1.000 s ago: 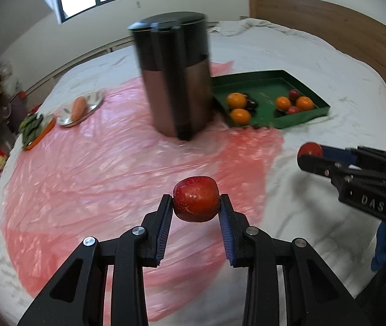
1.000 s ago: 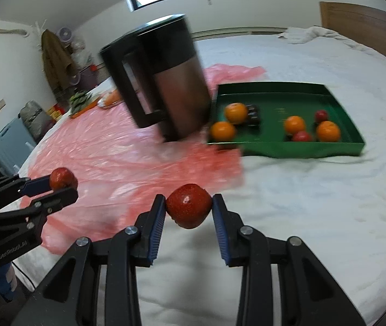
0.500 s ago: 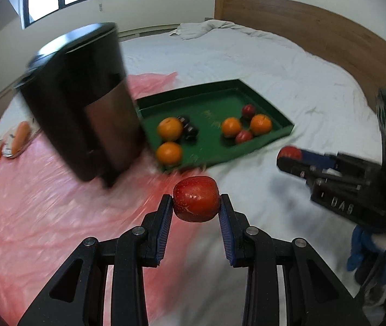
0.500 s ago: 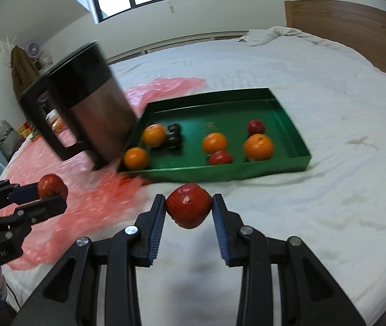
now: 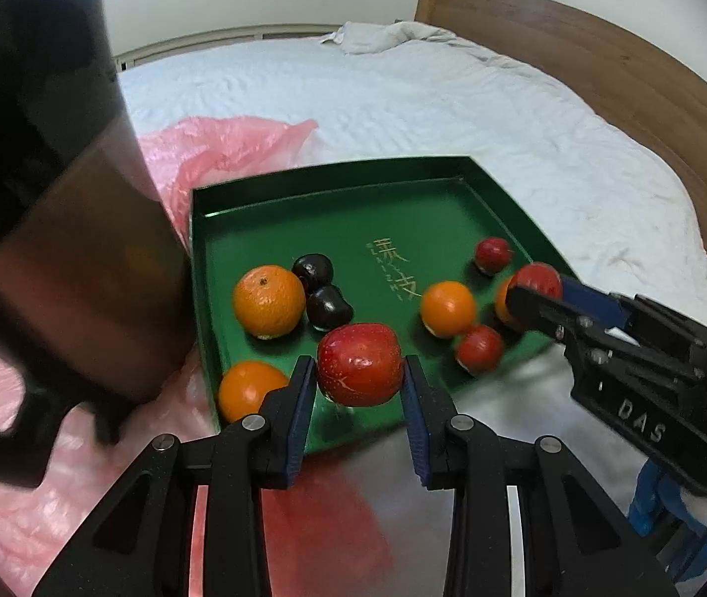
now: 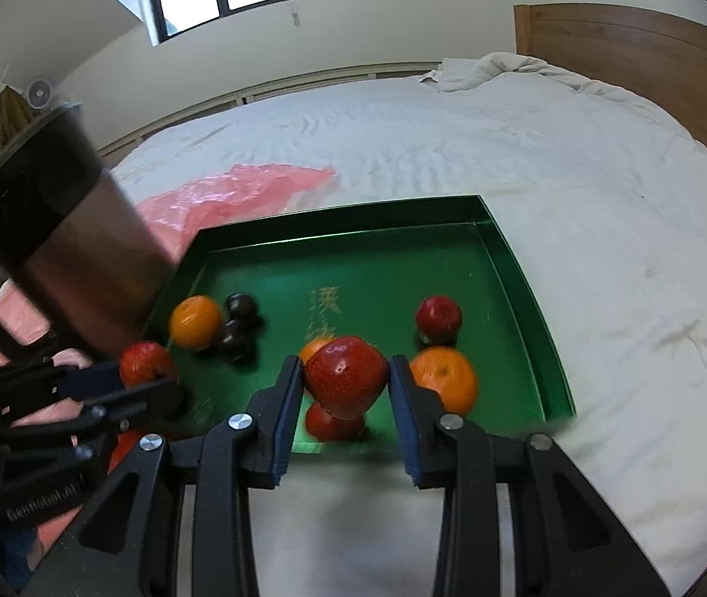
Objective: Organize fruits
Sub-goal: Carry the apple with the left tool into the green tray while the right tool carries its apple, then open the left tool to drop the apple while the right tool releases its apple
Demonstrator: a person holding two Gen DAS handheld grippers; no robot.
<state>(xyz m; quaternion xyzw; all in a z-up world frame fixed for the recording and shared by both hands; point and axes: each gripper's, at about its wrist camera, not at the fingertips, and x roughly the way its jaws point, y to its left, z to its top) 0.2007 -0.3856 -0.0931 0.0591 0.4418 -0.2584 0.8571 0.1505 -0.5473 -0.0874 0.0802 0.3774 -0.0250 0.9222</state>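
In the left wrist view, a red apple (image 5: 359, 364) is pinched by the left gripper (image 5: 357, 388) over the near edge of the green tray (image 5: 333, 184), whose open floor lies toward 12 o'clock; one orange (image 5: 249, 390) is partly hidden behind a finger. In the right wrist view, a second red apple (image 6: 346, 375) is clamped by the right gripper (image 6: 344, 388) above the tray's near rim, free floor again at 12 o'clock, while a red fruit (image 6: 333, 420) beneath is half covered and the dark canister (image 6: 65, 229) at 10 o'clock is blurred.

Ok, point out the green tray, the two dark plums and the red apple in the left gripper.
green tray (image 5: 333, 176): left wrist view, far rim.
dark plums (image 5: 328, 306): left wrist view, nearer plum's top.
red apple (image 5: 358, 363): left wrist view, front face.
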